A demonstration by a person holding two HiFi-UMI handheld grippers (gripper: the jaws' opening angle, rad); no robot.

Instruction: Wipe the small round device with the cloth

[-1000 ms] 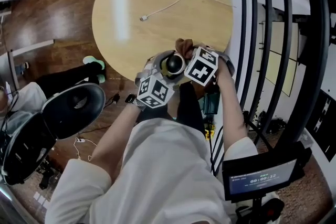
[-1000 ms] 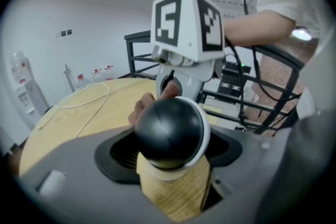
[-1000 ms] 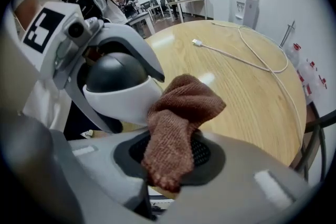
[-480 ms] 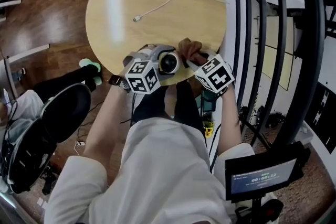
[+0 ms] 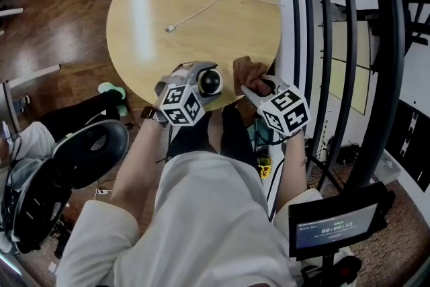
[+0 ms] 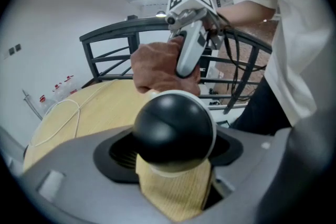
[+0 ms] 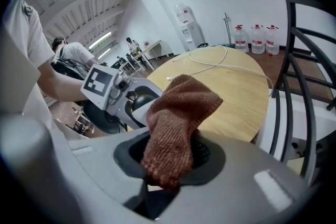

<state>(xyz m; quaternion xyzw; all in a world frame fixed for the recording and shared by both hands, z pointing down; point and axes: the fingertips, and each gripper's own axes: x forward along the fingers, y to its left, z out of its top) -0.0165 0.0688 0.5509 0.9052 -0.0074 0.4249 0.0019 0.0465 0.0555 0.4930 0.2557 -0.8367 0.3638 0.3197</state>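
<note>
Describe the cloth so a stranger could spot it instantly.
Find the round wooden table; at its near edge the right gripper pinches the cloth. It is a rust-brown, knitted, bunched rag, unlike the glossy black small round device beside it.

left tongs (image 5: 203, 82) closing on small round device (image 6: 173, 126) | right tongs (image 5: 255, 82) clamped on cloth (image 7: 176, 123) | tongs near, apart
</note>
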